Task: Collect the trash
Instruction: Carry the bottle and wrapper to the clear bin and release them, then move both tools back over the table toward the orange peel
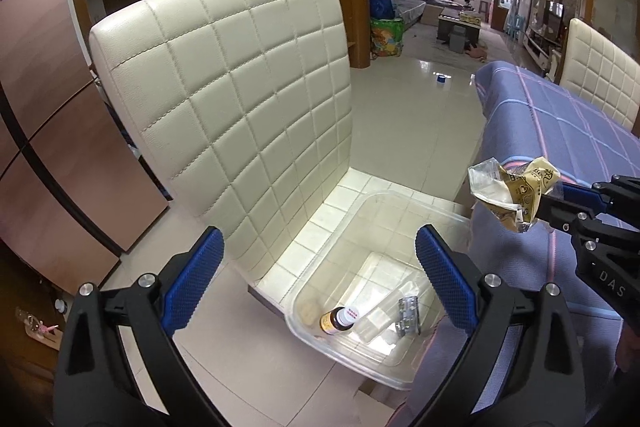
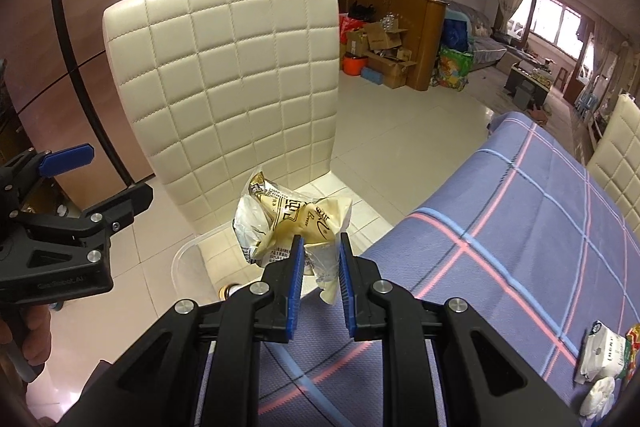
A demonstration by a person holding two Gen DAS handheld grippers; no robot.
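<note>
1 crumpled wrapper (image 2: 288, 227) pinched in the right gripper (image 2: 320, 259), just short of the bin (image 1: 456, 219).

Its jaws are nearly closed on the wrapper's near end. The left gripper (image 1: 320, 267) hangs wide open and empty over the bin on the chair (image 1: 224, 83), where 1 bottle (image 1: 338, 319) already lies. I'd carry the wrapper left, past the table (image 2: 520, 211) edge, until it is above the bin's middle, then release low so it cannot drift out.

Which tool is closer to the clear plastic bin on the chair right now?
Left. The left tool hangs open directly over the clear plastic bin. The right tool, shut on a crumpled wrapper, is off to the bin's side, near the table edge.
</note>
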